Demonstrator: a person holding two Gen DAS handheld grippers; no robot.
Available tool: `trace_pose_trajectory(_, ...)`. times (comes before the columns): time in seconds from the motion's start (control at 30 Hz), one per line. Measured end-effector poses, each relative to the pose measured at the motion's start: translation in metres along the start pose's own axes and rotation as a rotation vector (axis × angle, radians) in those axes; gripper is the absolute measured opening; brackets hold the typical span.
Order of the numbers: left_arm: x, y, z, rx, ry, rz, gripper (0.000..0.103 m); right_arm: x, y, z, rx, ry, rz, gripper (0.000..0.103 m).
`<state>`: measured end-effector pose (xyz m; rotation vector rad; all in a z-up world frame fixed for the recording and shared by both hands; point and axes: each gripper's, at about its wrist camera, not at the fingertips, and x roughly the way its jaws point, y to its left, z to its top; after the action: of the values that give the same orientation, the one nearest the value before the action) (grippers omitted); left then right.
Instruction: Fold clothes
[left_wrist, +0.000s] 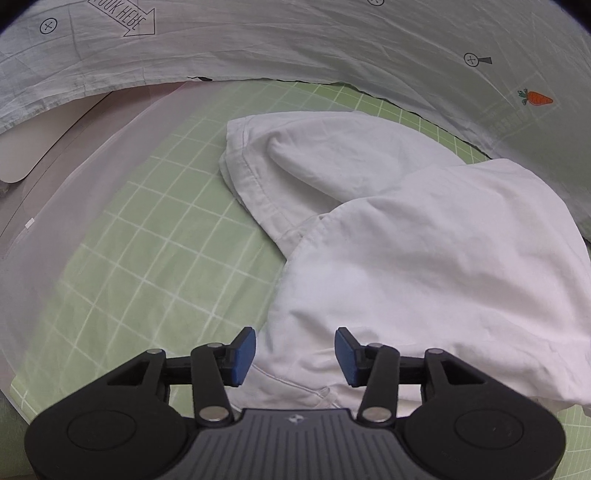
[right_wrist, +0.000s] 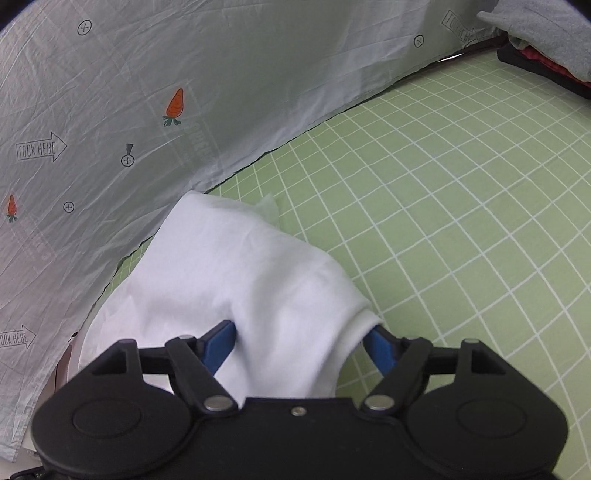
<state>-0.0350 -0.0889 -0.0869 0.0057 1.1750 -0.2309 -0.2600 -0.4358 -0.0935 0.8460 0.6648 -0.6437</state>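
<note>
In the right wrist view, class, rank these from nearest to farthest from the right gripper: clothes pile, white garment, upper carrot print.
1. White garment: between the right gripper's open fingers.
2. Upper carrot print: on the sheet, upper left.
3. Clothes pile: far top right corner.

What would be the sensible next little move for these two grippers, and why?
Probably lift both clear. The left gripper and the right gripper stand open, pads not pressing the white garment, which lies bunched on the green checked sheet. Backing off gives room to pick the next edge to fold.
</note>
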Motion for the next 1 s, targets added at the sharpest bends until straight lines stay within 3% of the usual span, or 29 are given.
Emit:
trace_pose_trajectory(0.13, 0.015, 0.007, -0.001, -0.024, 0.05, -0.007, 0.059, -0.013, -0.014, -0.003, 0.014, -0.045, -0.038, 0.082)
trace_pose_trajectory(0.23, 0.024, 0.008, -0.002, -0.027, 0.078, -0.017, 0.061, -0.023, -0.022, -0.002, 0.009, -0.107, -0.122, 0.082)
trace_pose_trajectory(0.37, 0.034, 0.007, 0.0, -0.027, 0.107, -0.026, 0.066, -0.018, -0.033, 0.01, 0.014, -0.129, -0.134, 0.082)
trace_pose_trajectory(0.53, 0.043, 0.005, 0.004, 0.003, 0.135, -0.023, 0.067, 0.001, -0.016, 0.027, -0.08, -0.126, -0.075, 0.086)
trace_pose_trajectory(0.77, 0.049, 0.009, 0.001, 0.009, 0.161, -0.033, 0.068, 0.055, 0.035, 0.056, -0.269, -0.039, 0.059, 0.091)
trace_pose_trajectory(1.0, 0.048, 0.007, -0.002, 0.017, 0.164, -0.032, 0.066, 0.128, 0.078, 0.063, -0.368, 0.136, 0.188, 0.098)
